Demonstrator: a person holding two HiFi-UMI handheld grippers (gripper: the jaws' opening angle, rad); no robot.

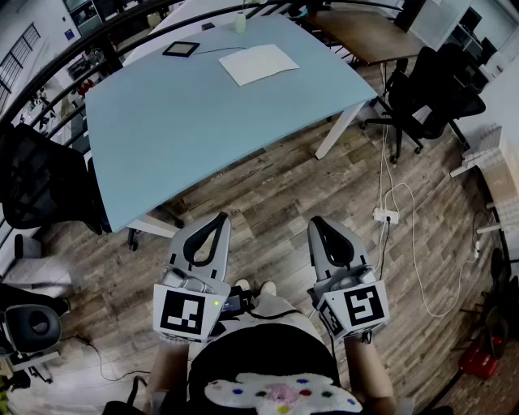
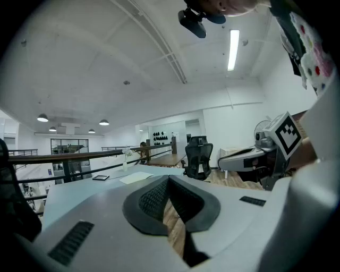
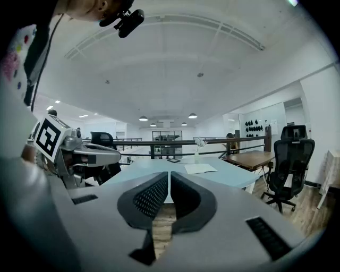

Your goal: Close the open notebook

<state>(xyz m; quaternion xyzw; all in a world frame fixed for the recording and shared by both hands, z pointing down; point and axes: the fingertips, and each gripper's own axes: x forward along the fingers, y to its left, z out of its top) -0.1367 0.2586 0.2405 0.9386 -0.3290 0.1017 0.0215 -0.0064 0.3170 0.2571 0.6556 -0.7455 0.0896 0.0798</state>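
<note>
An open notebook [image 1: 258, 63] with white pages lies flat near the far edge of the light blue table [image 1: 178, 130]. It also shows small and far off in the left gripper view as the notebook [image 2: 135, 177] and in the right gripper view as the notebook [image 3: 200, 168]. Both grippers hang over the wooden floor, short of the table's near edge. My left gripper [image 1: 220, 217] is shut with nothing between its pads. My right gripper [image 1: 319, 220] is shut and empty too. Neither is close to the notebook.
A black-framed tablet [image 1: 181, 49] and a small pale bottle [image 1: 240, 23] stand beyond the notebook. Black office chairs stand at right [image 1: 426, 97] and left [image 1: 36, 182]. A power strip [image 1: 384, 216] with a white cable lies on the floor. A brown table [image 1: 365, 32] stands behind.
</note>
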